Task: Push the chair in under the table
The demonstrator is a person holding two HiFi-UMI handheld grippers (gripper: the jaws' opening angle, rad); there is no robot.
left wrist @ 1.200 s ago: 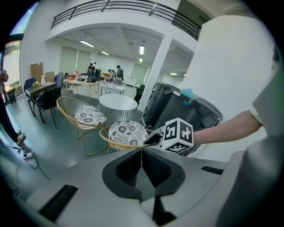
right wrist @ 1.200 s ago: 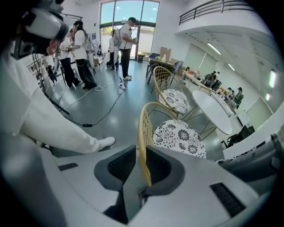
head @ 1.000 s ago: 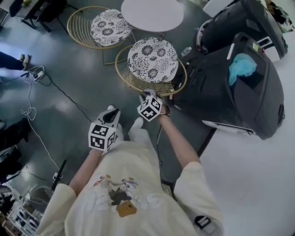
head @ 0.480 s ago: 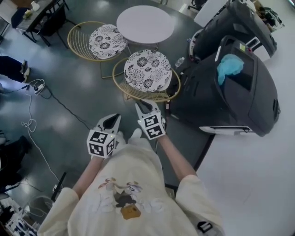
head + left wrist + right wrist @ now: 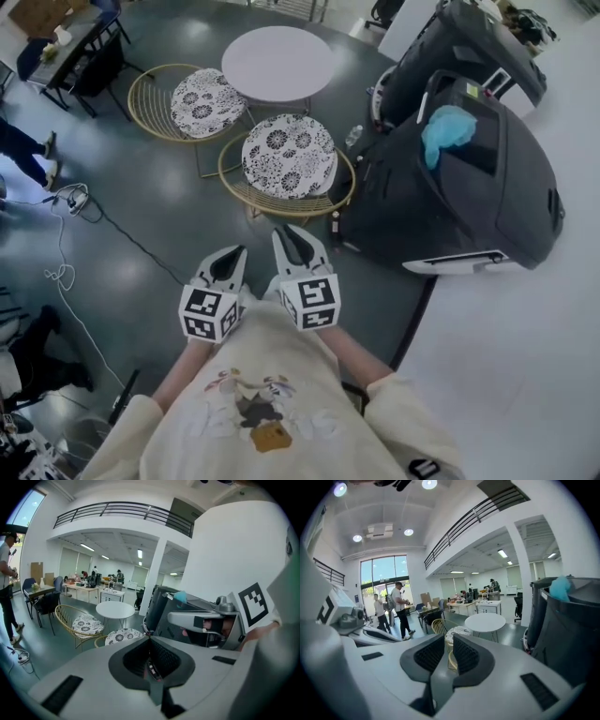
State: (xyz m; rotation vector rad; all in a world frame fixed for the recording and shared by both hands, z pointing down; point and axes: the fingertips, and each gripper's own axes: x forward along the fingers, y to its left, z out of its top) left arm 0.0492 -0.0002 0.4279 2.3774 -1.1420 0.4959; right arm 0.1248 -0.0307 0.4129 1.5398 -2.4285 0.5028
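Observation:
A round white table [image 5: 278, 63] stands at the top of the head view. Two gold wire chairs with patterned cushions are by it: one to its left [image 5: 199, 101], the nearer one [image 5: 288, 157] at its near side, not tucked under. Both grippers hang in front of the person's chest, apart from the nearer chair. My left gripper [image 5: 232, 253] is shut and holds nothing [image 5: 150, 641]. My right gripper [image 5: 292, 234] has a gap between its pads, the jaws are closing, and nothing is between them [image 5: 448, 641]. The nearer chair's rim [image 5: 451, 659] shows through that gap.
Two big black machines [image 5: 459, 178] stand right of the chairs, a blue cloth [image 5: 448, 125] on the nearer one. A pale floor area [image 5: 525, 356] lies at the right. Cables [image 5: 66, 202] trail on the dark floor at left. People [image 5: 399, 609] and desks stand farther off.
Both grippers have come up and back from the nearer chair's rim towards the person's chest. The right one rose more and rolled. The chairs and table stay where they were.

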